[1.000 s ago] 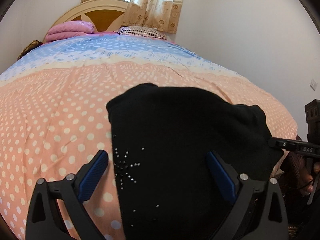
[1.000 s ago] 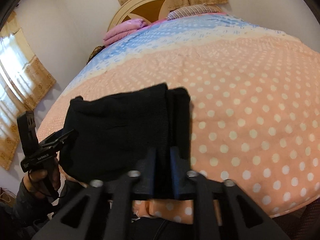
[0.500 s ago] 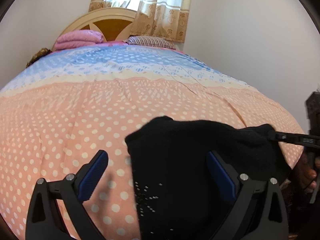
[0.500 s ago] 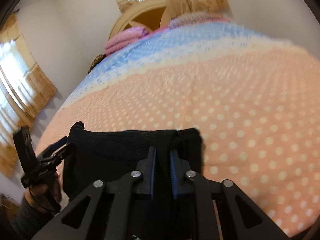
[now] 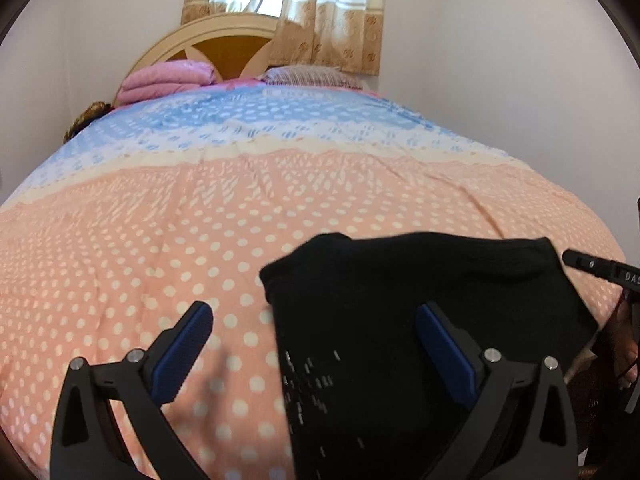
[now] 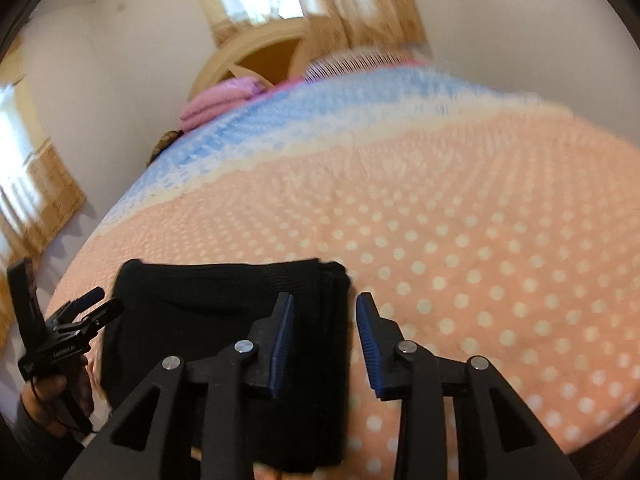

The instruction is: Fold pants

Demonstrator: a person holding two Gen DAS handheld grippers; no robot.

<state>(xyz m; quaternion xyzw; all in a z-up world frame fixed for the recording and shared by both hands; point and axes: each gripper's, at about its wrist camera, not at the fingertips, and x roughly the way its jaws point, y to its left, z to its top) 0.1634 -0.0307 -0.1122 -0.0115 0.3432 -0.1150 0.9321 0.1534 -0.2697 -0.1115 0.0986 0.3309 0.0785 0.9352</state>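
While both pairs of jaws stand parted, folded black pants lie at the near edge of a polka-dot bedspread.
The left gripper gapes wide; the right gripper, narrower, has just been opening, the bundle's right edge between its pads. The fold's long side runs crosswise. Beyond lies open bedspread, then pillows, headboard and curtain.

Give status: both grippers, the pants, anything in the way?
Left gripper open, gripping nothing. Right gripper jaws just opened, pads off the cloth. Black pants folded, lying near the bedspread edge. Nothing in the way.
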